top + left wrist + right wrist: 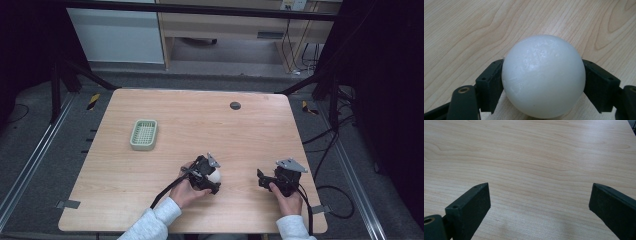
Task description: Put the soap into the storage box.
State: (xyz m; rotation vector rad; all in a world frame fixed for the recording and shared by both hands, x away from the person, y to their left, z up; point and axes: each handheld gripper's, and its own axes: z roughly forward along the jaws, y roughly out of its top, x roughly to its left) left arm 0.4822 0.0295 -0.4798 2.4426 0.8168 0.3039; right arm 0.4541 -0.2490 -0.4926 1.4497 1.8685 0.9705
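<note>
A white ball (pixel 543 77) sits squeezed between the two black jaws of my left gripper (pixel 214 181), low over the wooden table near its front middle; the same ball (pixel 215 175) peeks out pale beside the hand in the high view. My right gripper (pixel 262 179) rests by the front right of the table, pointing left, its jaws spread wide with bare wood between the fingers (pixel 471 207). A small light-green basket (pixel 144 134) stands on the left half of the table, well away from both grippers.
A dark round grommet (pixel 235 105) is set into the table (pixel 200 125) near its far edge. Black cables (pixel 325 150) trail off the right side. Frame legs and a cabinet stand beyond the far edge.
</note>
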